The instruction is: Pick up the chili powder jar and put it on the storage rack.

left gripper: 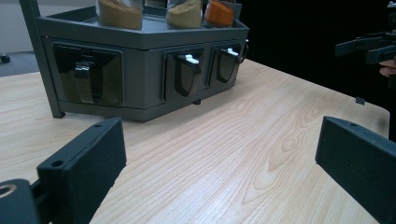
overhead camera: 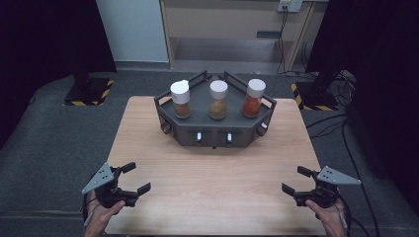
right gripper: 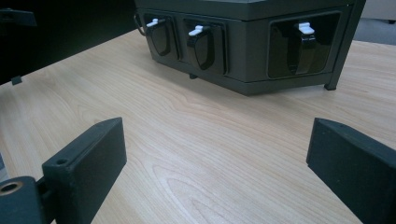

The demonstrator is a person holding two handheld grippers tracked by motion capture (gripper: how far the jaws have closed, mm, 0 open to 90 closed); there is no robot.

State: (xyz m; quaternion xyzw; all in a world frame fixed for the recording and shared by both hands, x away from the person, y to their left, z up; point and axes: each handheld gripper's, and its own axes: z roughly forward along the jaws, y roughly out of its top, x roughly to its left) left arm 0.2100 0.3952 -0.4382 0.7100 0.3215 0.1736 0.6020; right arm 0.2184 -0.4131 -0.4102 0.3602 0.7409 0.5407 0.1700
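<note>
Rack: your landmark is the grey spice rack (overhead camera: 216, 129), standing on the far half of the desk (overhead camera: 212, 177), roughly centred between the desk's side edges.
Jars: three white-capped jars stand upright on top of the rack: the left jar (overhead camera: 181, 99) with brown powder, the middle jar (overhead camera: 218, 100) with tan powder, the right jar (overhead camera: 254, 98) with orange-red powder.
Rack front: dark recessed pockets with small white-tipped levers (right gripper: 197, 31) face you; what the pockets hold is hard to make out, so treat that as unsure.
Left gripper: your left gripper (overhead camera: 132, 178) hangs near the desk's near left corner, well apart from the rack and on your side of it. Its jaws stand wide apart, with nothing between them but bare wood.
Right gripper: your right gripper (overhead camera: 296, 180) sits near the near right corner, likewise well short of the rack. Its jaws are spread wide and grip nothing.
Aim: each gripper points in towards the rack's front; in the left gripper view the rack fills the upper left, in the right gripper view the upper right.
Contact: neither gripper touches the rack or a jar.
</note>
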